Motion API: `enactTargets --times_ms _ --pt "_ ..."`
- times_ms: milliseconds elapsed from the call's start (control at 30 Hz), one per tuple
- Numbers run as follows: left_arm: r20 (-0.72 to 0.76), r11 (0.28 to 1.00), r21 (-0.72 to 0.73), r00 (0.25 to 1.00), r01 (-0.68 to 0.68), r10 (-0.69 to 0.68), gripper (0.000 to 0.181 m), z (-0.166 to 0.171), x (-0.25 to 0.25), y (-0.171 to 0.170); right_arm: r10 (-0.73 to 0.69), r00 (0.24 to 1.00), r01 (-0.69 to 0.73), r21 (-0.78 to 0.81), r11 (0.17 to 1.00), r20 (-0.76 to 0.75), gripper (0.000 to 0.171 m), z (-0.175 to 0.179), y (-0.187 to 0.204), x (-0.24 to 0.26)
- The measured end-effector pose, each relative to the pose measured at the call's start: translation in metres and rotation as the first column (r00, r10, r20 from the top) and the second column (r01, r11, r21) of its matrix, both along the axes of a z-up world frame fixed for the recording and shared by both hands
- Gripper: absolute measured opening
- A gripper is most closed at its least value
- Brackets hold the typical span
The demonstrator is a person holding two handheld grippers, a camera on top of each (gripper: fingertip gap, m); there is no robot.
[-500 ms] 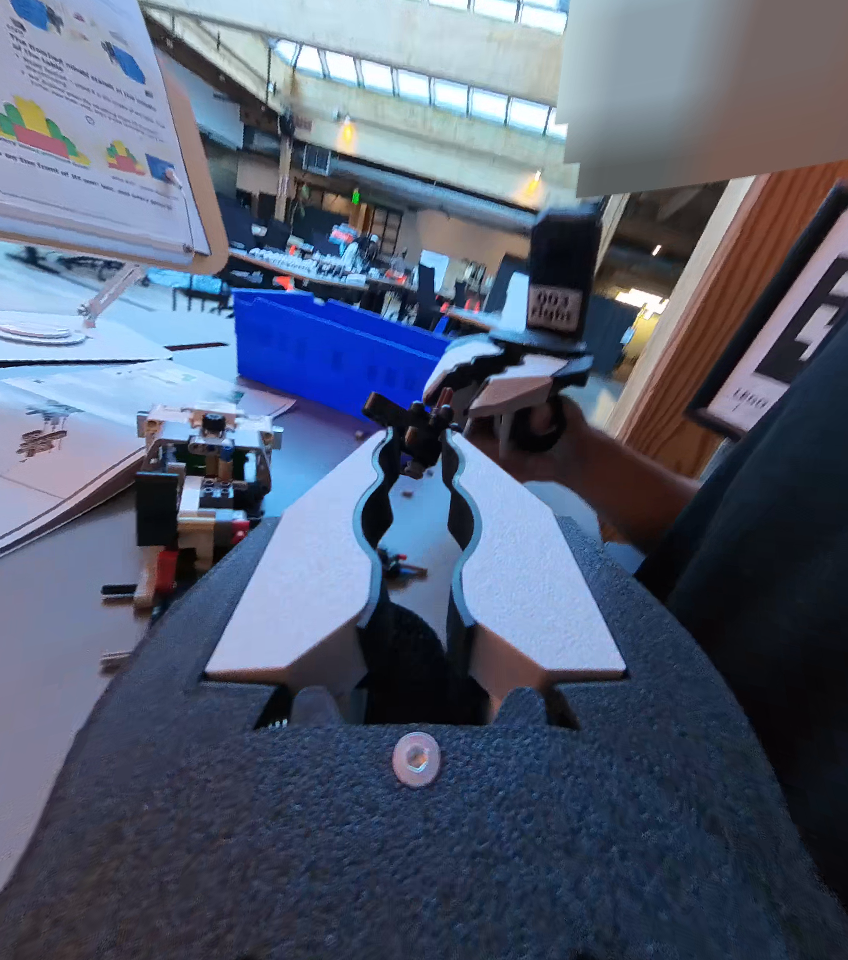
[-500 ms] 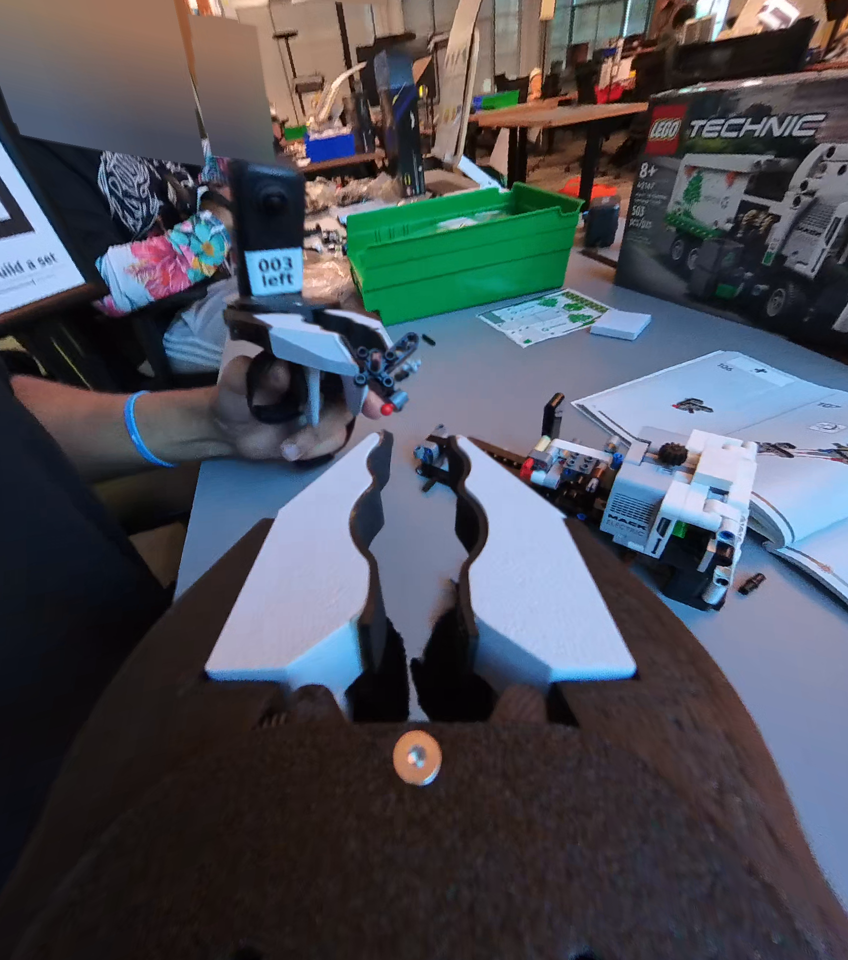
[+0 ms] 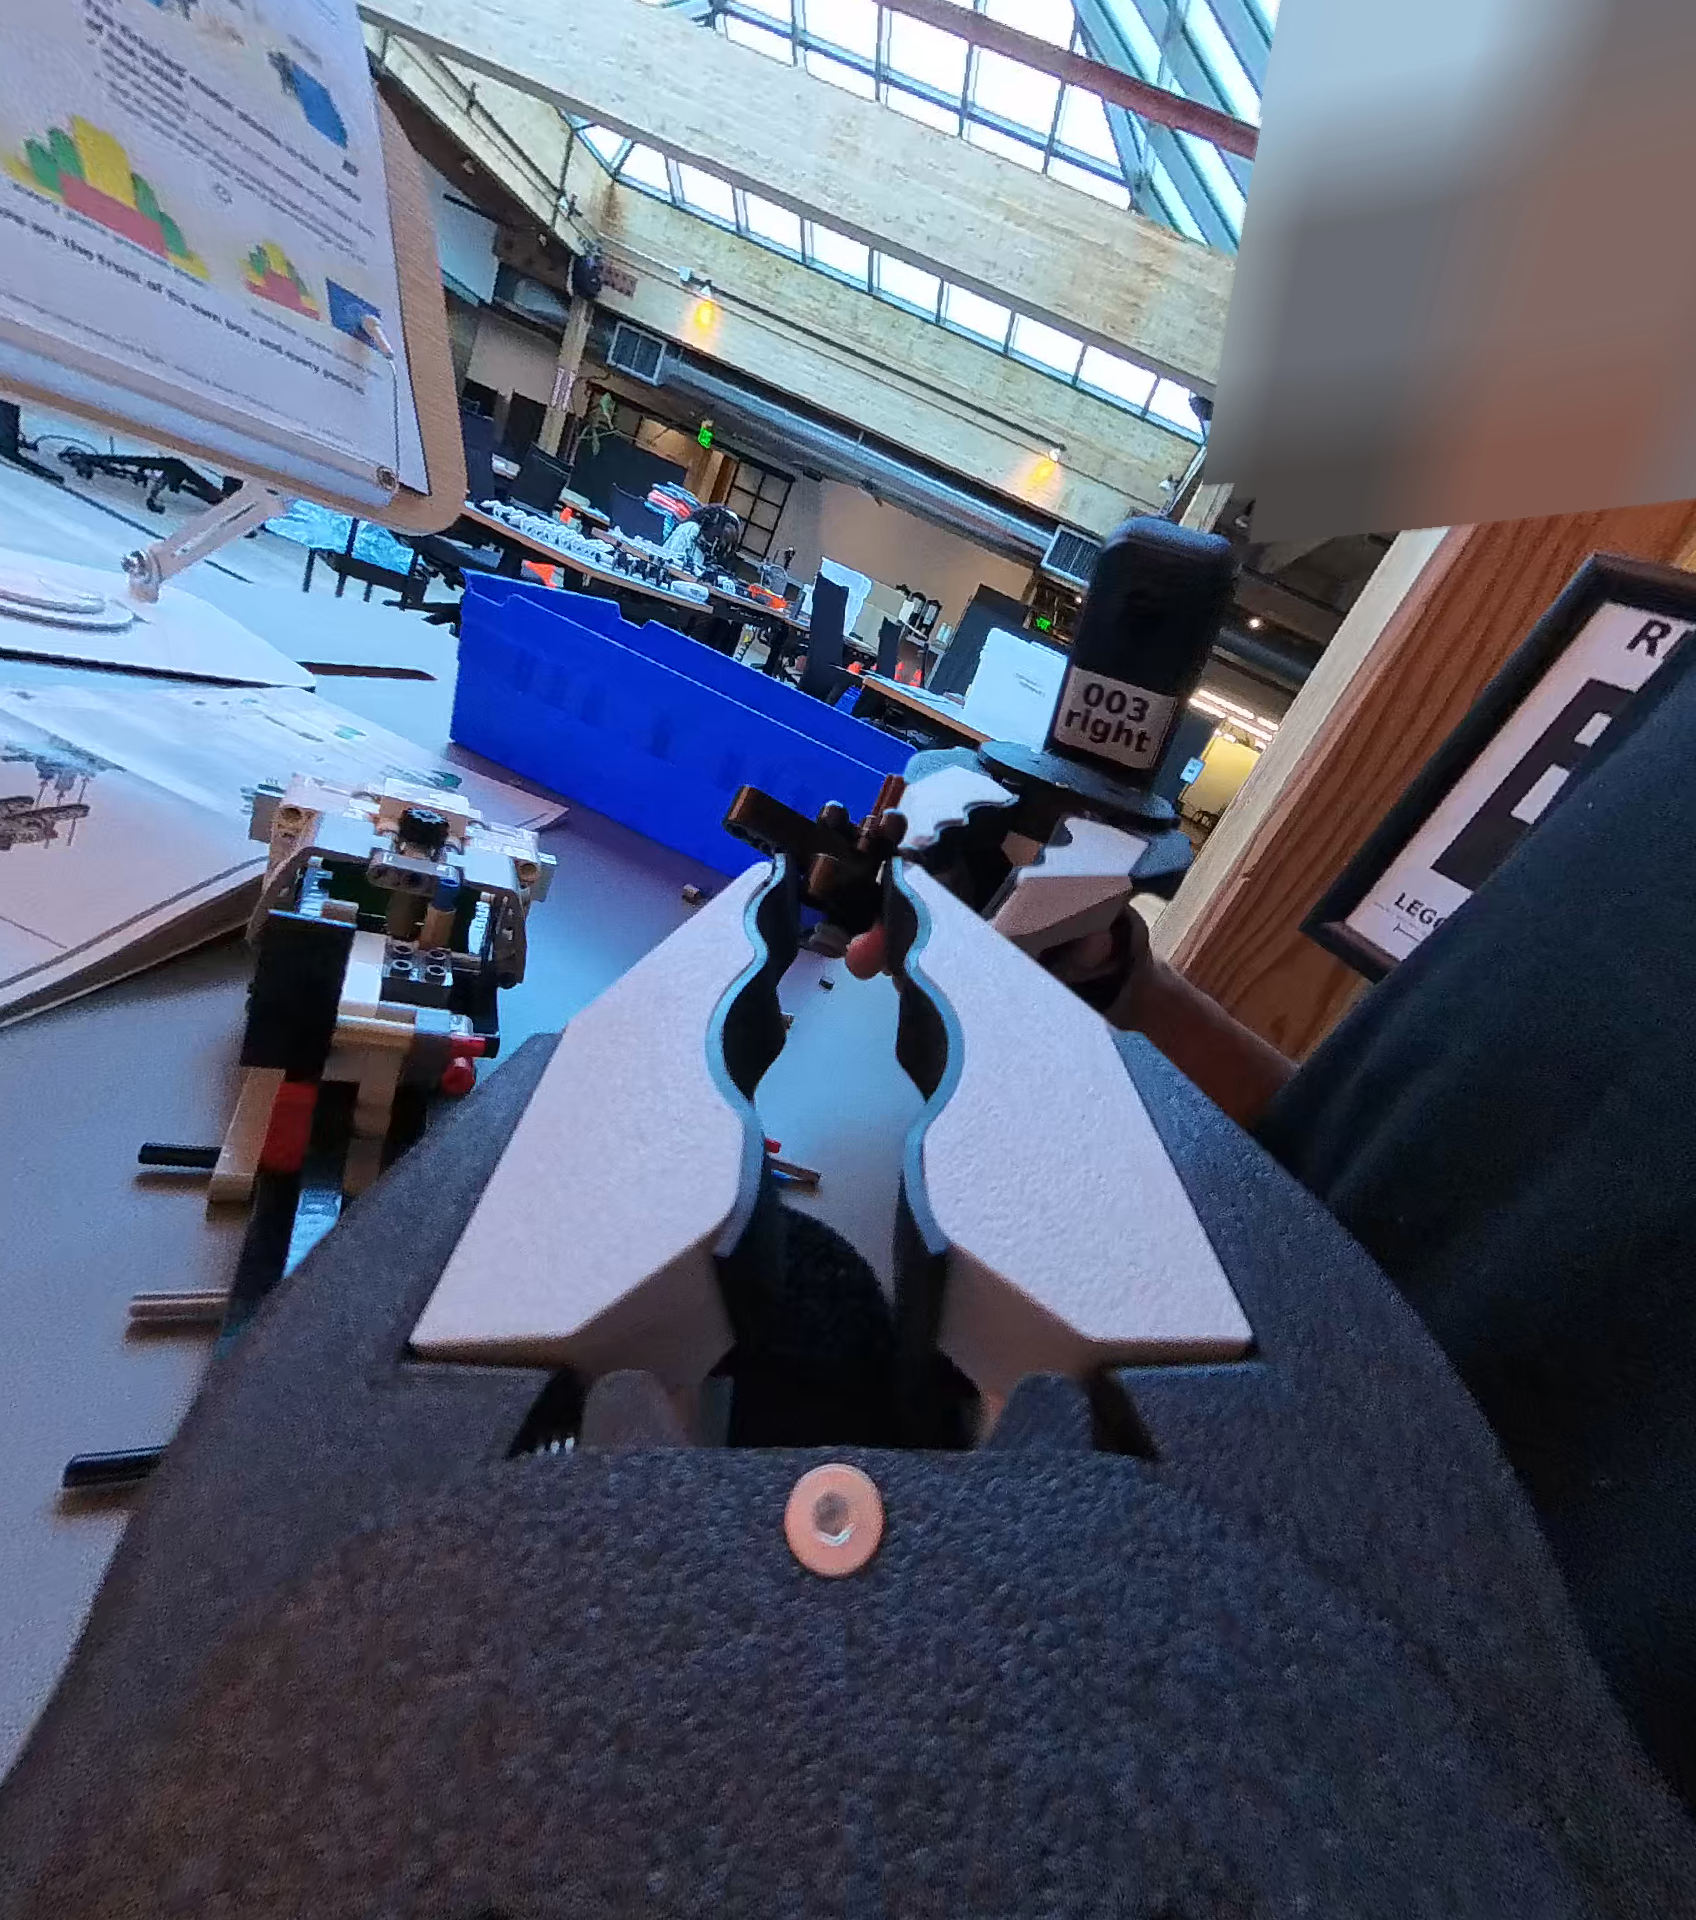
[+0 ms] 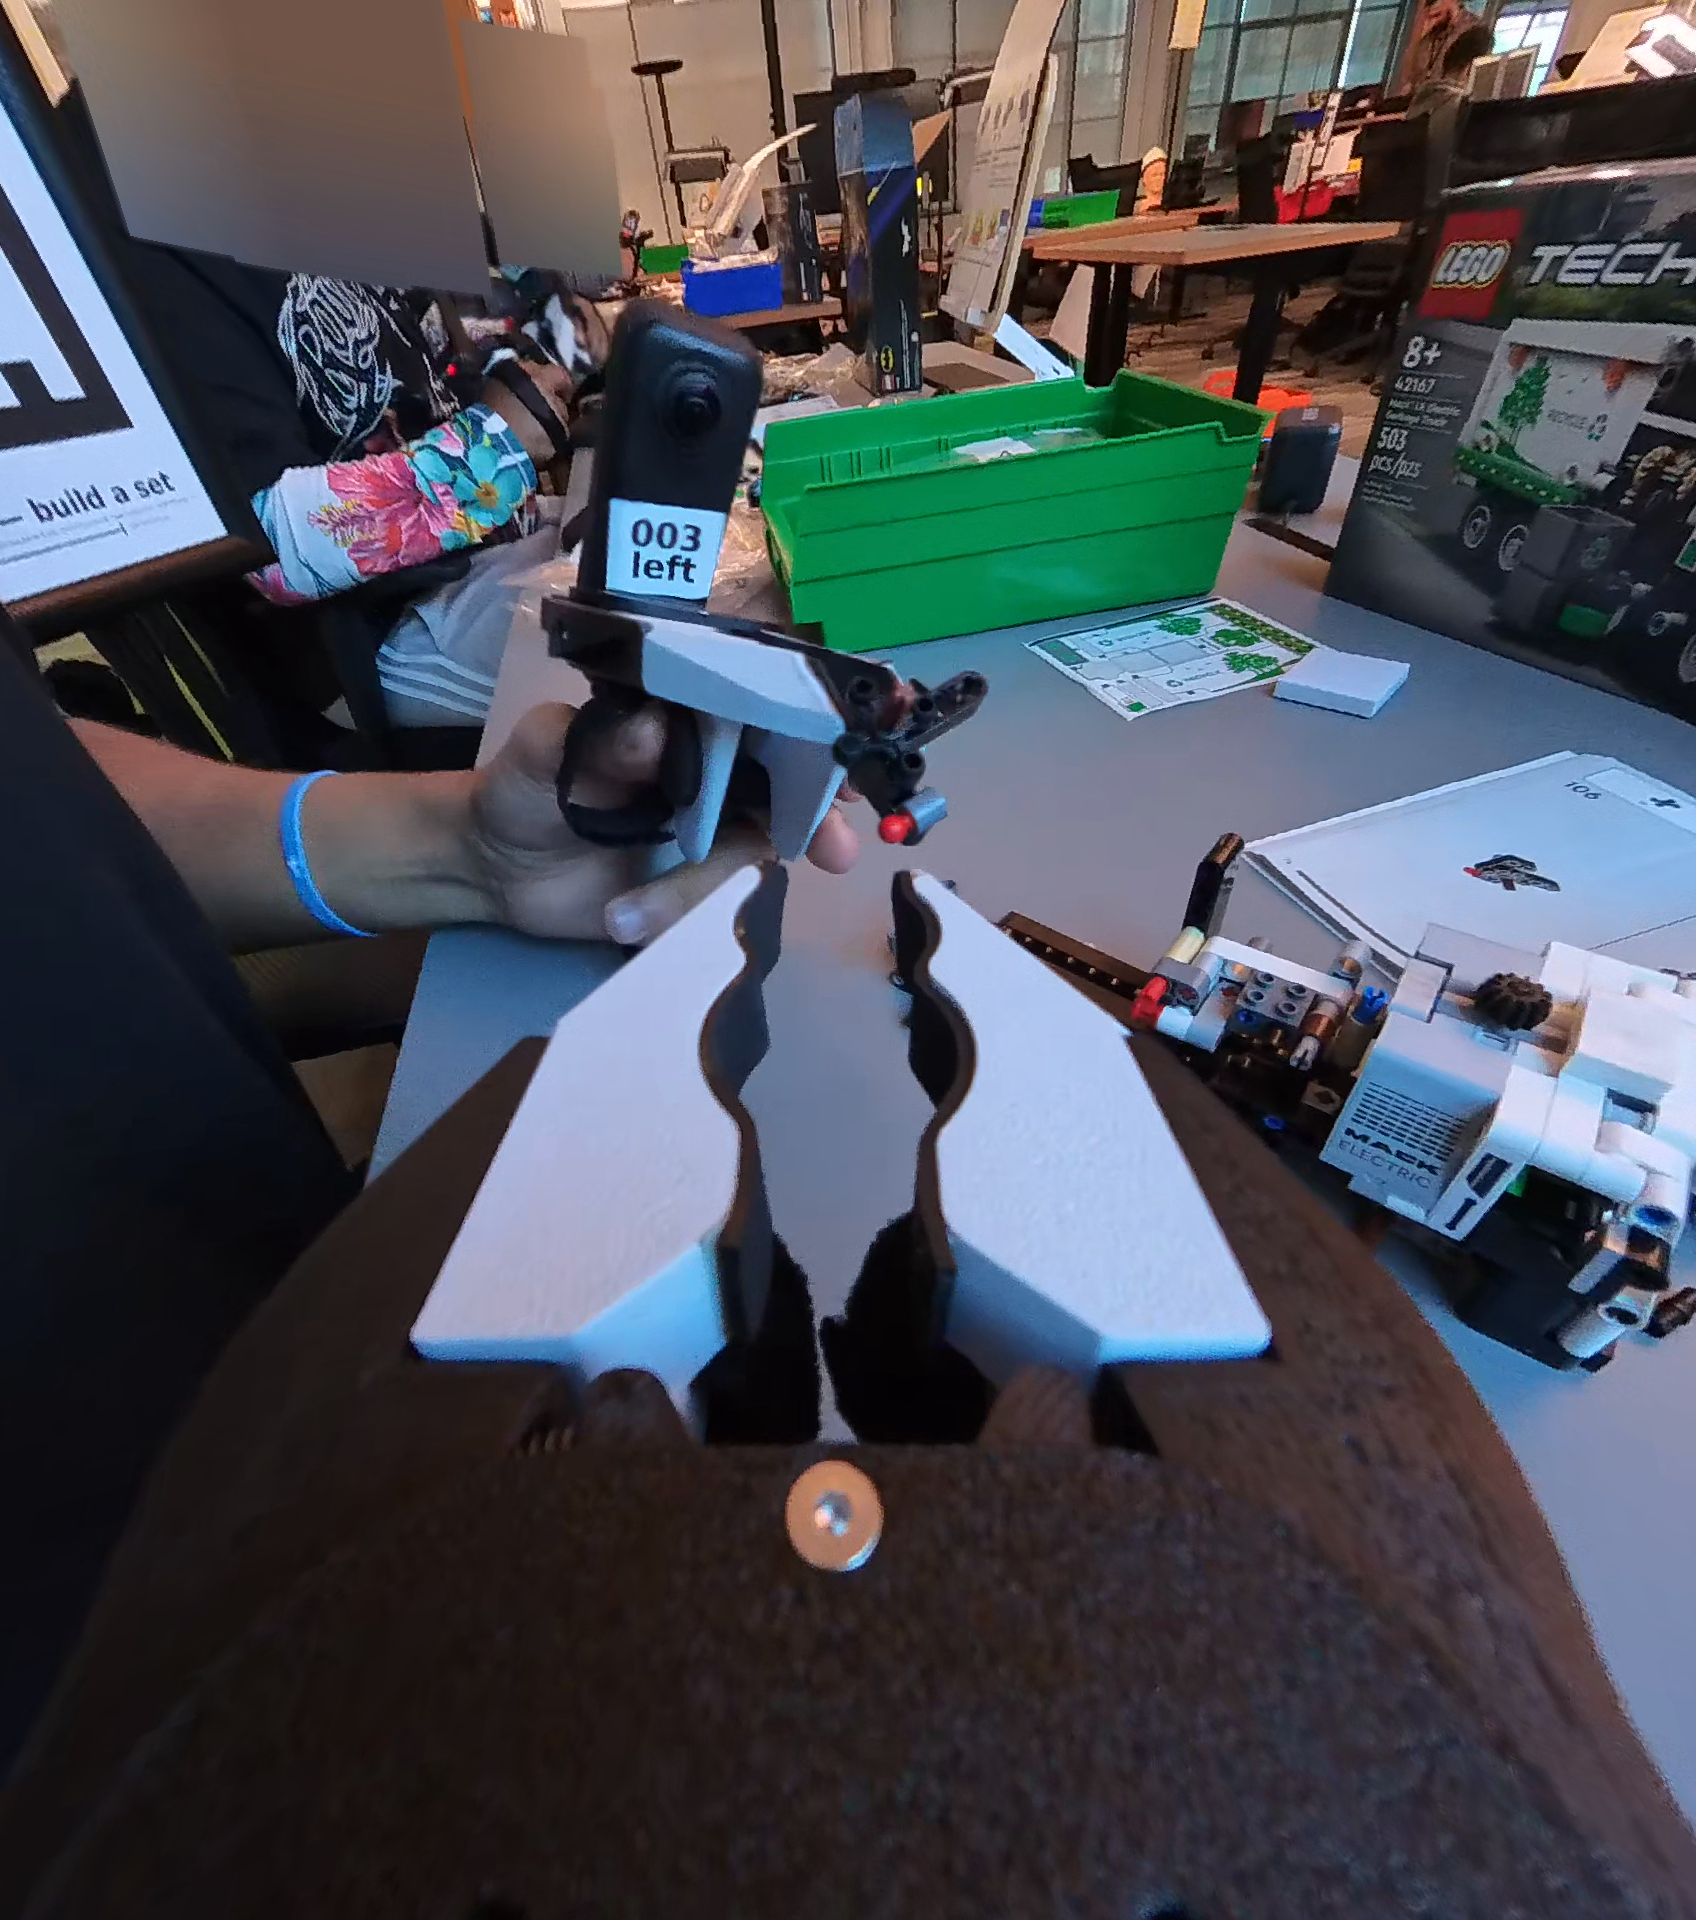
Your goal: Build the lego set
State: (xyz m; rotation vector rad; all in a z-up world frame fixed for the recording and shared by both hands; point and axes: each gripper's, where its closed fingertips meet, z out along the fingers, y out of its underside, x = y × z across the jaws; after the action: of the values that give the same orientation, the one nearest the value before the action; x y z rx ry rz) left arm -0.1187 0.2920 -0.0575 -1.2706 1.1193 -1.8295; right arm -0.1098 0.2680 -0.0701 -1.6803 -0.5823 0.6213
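Worktop [image 4: 1083, 769]: half-built truck [image 4: 1446, 1081] sits mid-surface, beside the open manual. Left gripper [image 4: 859, 732], fingers clenched on small black subassembly [image 4: 901, 743], is now raised higher. Right gripper [image 4: 839, 894], fingers released, empty, has backed off; handover probably done.
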Motion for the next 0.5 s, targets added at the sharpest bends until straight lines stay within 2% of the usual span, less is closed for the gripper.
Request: enactTargets --times_ms 100,167,300,400,500 --pt "-0.020 0.996 -0.084 1.000 -0.001 0.000 0.013 0.004 0.002 0.005 -0.011 1.000 0.011 0.008 1.000 0.010 0.020 0.001 0.003 0.001" --pt "-0.096 0.979 -0.206 0.995 0.015 -0.035 0.013 0.003 0.005 0.011 -0.041 0.999 0.041 0.013 0.999 0.002 0.020 0.003 0.006 0.006" --pt "-0.207 0.916 -0.378 0.951 0.137 -0.228 0.013 0.003 0.005 -0.002 -0.083 0.996 0.083 0.052 0.995 0.017 0.021 0.013 0.011 0.013" --pt "-0.227 0.862 -0.437 0.896 0.256 -0.382 0.013 0.007 -0.001 -0.014 -0.031 0.995 0.022 0.093 0.995 0.094 0.022 0.017 0.006 0.010" --pt "-0.272 0.820 -0.482 0.838 0.307 -0.473 0.013 0.002 -0.006 -0.014 0.111 0.993 -0.114 0.061 0.992 0.045 0.023 0.024 -0.008 -0.001"
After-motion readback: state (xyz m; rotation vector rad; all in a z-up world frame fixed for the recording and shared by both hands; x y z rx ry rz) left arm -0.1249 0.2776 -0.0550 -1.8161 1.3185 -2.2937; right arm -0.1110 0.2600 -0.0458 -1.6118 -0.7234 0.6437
